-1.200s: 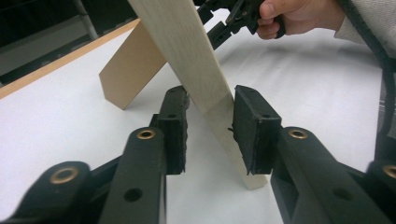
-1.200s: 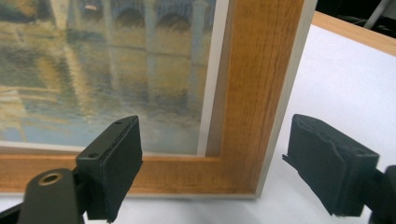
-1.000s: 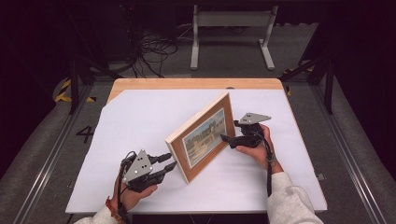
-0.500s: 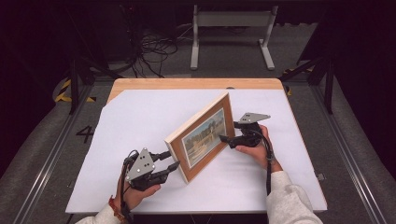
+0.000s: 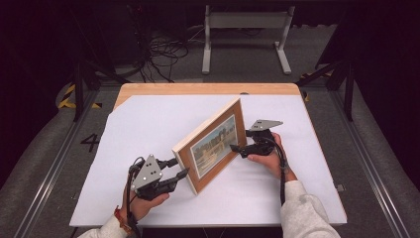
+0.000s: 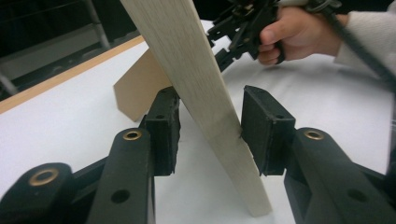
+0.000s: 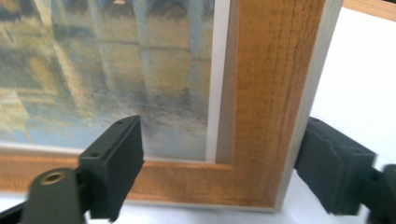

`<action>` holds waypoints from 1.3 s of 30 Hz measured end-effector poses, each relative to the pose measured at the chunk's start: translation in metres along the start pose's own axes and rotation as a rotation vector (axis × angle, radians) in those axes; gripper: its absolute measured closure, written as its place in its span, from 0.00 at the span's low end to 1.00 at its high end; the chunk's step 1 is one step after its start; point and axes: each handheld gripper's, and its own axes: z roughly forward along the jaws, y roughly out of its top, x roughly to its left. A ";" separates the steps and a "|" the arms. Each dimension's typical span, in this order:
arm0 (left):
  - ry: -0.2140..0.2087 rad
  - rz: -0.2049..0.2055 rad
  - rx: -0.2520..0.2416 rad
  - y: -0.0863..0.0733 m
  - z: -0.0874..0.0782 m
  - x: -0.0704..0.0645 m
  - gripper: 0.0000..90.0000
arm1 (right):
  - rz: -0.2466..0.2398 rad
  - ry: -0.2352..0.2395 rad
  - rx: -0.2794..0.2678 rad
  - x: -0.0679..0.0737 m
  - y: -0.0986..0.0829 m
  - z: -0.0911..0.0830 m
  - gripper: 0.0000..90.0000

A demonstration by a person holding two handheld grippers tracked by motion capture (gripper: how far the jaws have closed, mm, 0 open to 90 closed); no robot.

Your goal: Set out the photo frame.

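Left tongs: parted astride picture frame edge, one pad touching.
Right tongs: parted around lower corner.
Risk: uneven closing tips frame onto surface.

Both hands hold black two-jaw grippers low over the table, jaws parted.

The left black two-jaw gripper sits near the front edge, angled toward the right; the right black two-jaw gripper points left from mid-table. Pale sleeves enter from the front edge.
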 end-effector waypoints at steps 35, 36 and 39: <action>0.027 -0.064 0.046 -0.011 0.001 0.031 0.68 | -0.034 -0.029 0.003 0.024 -0.009 -0.003 0.24; 0.025 -0.063 0.047 -0.011 0.001 0.031 0.68 | -0.034 -0.021 0.005 0.025 -0.008 -0.002 0.24; 0.030 -0.065 0.048 -0.010 0.002 0.031 0.68 | -0.043 -0.022 0.016 0.027 -0.006 0.000 0.24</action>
